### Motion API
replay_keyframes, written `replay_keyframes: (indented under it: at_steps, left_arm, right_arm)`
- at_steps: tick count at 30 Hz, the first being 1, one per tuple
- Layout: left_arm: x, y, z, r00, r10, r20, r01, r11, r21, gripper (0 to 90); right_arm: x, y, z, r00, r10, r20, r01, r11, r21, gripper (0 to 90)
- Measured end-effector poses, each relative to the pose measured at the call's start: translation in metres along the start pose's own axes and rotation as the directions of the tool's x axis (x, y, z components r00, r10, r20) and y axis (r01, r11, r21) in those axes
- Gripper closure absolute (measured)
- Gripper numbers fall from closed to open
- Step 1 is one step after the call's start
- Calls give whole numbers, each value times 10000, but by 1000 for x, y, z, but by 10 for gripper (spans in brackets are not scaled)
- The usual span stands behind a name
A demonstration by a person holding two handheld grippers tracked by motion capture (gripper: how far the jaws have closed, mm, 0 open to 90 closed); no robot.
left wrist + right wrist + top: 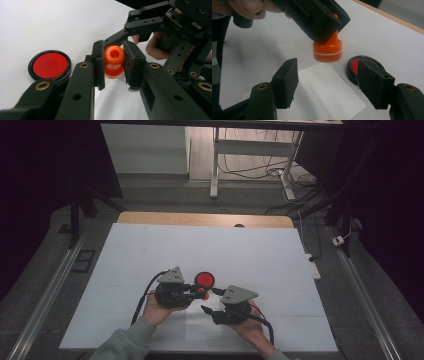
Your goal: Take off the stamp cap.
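Observation:
An orange stamp (pixel 114 61) with a round knob and a wider round base (pixel 327 51) hangs just above the white table. My left gripper (pixel 113 63) is shut on its knob, near the middle front of the table in the high view (pixel 200 292). Beside it on the table lies a round red ink pad (pixel 204 279) in a black case (pixel 50 65). My right gripper (pixel 328 82) stands open a little short of the stamp's base, with nothing between its pads. In the right gripper view the ink pad (pixel 354 65) is partly hidden behind one pad.
A small white sheet of paper (pixel 329 92) lies on the table under and in front of the stamp, near the front edge (pixel 200 325). The white table cover (pixel 150 250) stretches wide on all sides. A wooden edge (pixel 205 219) runs along the back.

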State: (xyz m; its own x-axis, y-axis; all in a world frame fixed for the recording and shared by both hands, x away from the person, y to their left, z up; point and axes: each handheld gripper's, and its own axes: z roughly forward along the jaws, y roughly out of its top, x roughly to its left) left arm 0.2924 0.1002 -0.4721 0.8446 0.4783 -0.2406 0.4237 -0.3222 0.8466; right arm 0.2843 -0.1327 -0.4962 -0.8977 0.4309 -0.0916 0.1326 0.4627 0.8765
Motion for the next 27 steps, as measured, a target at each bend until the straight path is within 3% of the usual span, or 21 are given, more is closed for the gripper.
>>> replay_keyframes:
  at_steps: [9, 22, 27]
  left_arm:
    - [0, 0, 2, 10000, 12, 3, -12, 10000, 33, 722]
    - [-1, 0, 3, 10000, 14, 41, -14, 10000, 67, 723]
    - [-1, 0, 3, 10000, 17, 43, -17, 10000, 64, 722]
  right_arm:
    - [1, 2, 3, 9999, 83, 92, -83, 9999, 61, 369]
    - [2, 3, 7, 9996, 41, 281, -51, 9994, 356, 491]
    - [3, 4, 9, 9999, 56, 160, -61, 9994, 341, 508]
